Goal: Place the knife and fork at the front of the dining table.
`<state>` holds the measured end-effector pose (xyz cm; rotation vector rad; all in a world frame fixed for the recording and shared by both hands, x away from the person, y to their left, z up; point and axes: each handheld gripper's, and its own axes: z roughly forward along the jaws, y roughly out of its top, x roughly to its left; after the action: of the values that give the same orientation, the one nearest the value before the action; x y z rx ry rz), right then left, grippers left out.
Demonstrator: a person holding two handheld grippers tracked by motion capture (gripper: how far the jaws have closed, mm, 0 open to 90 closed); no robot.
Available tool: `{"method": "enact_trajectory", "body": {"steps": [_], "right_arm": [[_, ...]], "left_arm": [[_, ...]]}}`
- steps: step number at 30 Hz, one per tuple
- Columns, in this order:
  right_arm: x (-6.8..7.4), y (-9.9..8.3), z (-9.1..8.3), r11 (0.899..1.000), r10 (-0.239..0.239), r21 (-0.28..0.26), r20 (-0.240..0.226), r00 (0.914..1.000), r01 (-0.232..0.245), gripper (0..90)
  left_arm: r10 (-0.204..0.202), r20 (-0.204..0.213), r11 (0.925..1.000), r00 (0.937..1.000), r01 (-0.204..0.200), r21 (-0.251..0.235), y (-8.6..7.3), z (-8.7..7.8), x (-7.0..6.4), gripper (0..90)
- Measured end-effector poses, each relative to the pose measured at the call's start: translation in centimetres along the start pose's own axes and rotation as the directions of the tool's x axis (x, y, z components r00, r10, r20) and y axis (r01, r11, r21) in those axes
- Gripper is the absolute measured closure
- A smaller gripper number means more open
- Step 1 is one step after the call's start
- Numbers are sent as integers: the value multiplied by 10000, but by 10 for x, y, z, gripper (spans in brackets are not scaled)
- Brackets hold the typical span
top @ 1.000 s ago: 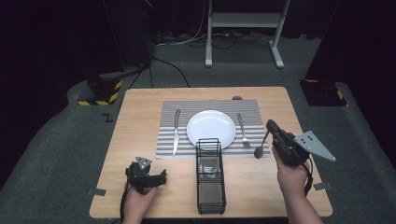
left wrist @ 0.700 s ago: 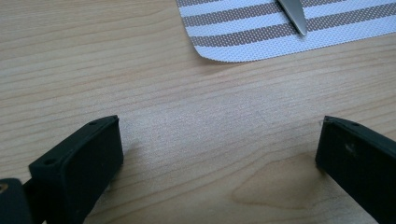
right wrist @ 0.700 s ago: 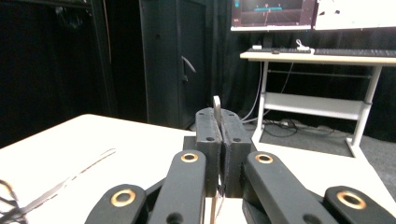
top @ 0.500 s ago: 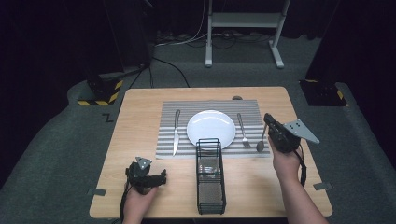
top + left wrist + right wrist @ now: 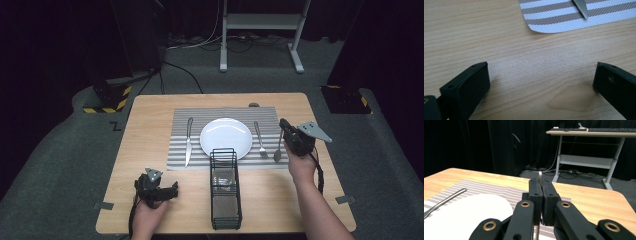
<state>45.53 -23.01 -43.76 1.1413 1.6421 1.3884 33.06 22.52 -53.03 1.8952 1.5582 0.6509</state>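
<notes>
Striped mat (image 5: pixel 225 137) carries the spoon (image 5: pixel 278 150) lengthwise near its right edge; right gripper (image 5: pixel 286 127) clamps its handle, left gripper (image 5: pixel 172 189) gapes.

We find almost nothing to read here. The one sign we can make out is a dark mark shaped like the letter Z (image 5: pixel 116 126) on the grey floor (image 5: pixel 60 165), left of centre in the high view, just off the left edge of the table (image 5: pixel 150 115). Above it, a low black block carries yellow-and-black hazard stripes (image 5: pixel 107 102), a warning pattern without words. We see no labels, brands or numbers anywhere else.
</notes>
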Motion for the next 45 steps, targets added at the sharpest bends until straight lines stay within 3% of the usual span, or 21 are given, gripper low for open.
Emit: {"method": "enact_trajectory", "body": {"steps": [7,11,16,27,31,37,45], "right_arm": [[-2,0,31,9994,-23,360,92,10000,20,878],[-8,-3,48,9980,183,596,212,9996,-195,874],[-19,-11,66,9963,359,752,611,9975,-405,864],[-34,-33,106,9778,896,1832,718,9934,-1014,850],[-31,-40,112,9715,866,2153,690,9939,-996,850],[-25,-40,113,9717,676,2218,669,9955,-809,851],[-28,-40,113,9665,836,2357,837,9930,-1013,819]], "left_arm": [[-44,-1,10000,10000,44,-29,0,0,-1,13],[-59,-19,10000,10000,59,-28,0,0,-1,13],[-70,-13,10000,10000,70,-26,0,0,-1,14],[-41,50,10000,10000,42,-24,0,0,0,13],[-30,52,10000,10000,30,-22,0,0,0,12],[-37,58,10000,10000,37,-20,0,0,0,12],[25,135,10000,9999,-25,9,0,0,1,7]]}}
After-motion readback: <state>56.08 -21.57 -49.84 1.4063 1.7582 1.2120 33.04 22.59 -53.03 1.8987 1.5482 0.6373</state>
